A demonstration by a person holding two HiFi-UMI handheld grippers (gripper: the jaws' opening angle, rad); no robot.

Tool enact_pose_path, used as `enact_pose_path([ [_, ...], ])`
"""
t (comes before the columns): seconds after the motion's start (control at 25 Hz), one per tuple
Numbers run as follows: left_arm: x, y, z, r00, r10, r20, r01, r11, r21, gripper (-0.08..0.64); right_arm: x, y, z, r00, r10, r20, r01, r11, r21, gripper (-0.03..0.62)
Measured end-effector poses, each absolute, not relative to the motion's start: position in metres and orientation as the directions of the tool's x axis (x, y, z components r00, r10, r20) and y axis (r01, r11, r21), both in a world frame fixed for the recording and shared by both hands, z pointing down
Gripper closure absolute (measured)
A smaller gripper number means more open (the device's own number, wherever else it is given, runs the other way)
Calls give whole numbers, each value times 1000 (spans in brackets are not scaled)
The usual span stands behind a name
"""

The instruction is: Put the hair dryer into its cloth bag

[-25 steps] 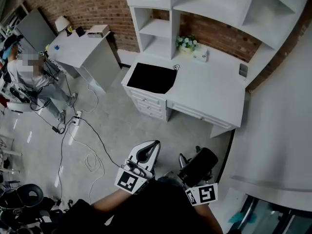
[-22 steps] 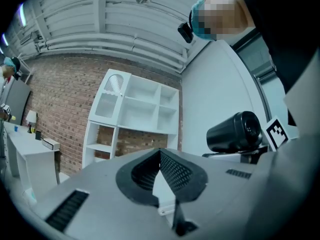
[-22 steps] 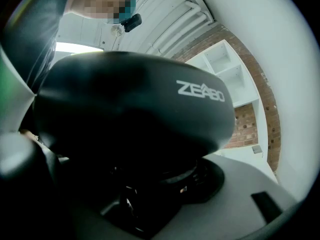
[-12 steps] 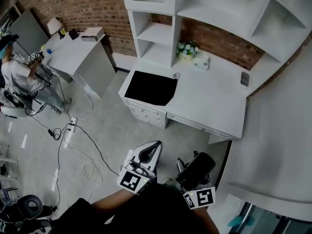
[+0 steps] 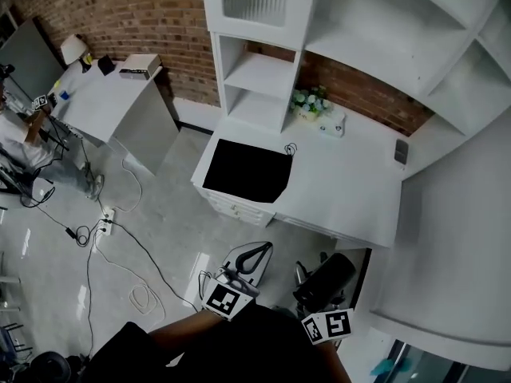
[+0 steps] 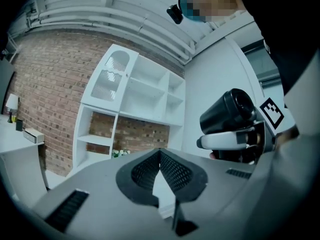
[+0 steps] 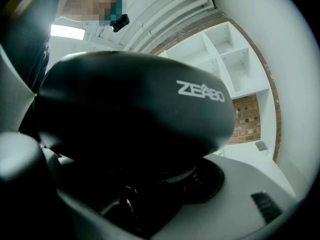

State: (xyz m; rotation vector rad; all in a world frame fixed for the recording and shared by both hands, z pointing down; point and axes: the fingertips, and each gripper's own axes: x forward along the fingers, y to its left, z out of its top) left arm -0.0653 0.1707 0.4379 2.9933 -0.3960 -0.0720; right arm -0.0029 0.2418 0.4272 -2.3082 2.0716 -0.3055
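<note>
Short of the white desk, over open floor: we log both grippers held low before the body, side by side and well apart from the desk edge. Both point about level, toward the desk.

Right gripper: jaws spread wide and clamped on the black hair dryer. Its own view is filled by the dryer's rounded shell, with lettering showing on it.

Left gripper: carries nothing. Its jaws meet tip to tip, and only the desk and the shelf unit show past them.

Cloth bag: black, lying flat on the desk's left end above the drawers, untouched. We cannot tell from here which edge is the mouth.

Step in hand, by our judgement: bringing the dryer to the bag; insertion is not begun. The next move calls for closing the gap to the desk. The left gripper must then open and pinch one layer of the bag's mouth to lift it, so that the right can feed the dryer in nose first. Risk noted: a mouth lying flat gives the jaws little to catch.
</note>
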Motion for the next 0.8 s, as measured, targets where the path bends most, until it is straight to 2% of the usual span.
enact_pose_path([
  [0.4, -69, 100, 449, 987, -158, 14, -159, -978, 137, 552, -10, 171, 446, 211, -953, 217, -970, -232, -75, 322],
  [0.8, -54, 75, 470, 989, -148, 13, -148, -968, 202, 552, 4, 139, 456, 179, -960, 216, -979, -195, -56, 322],
])
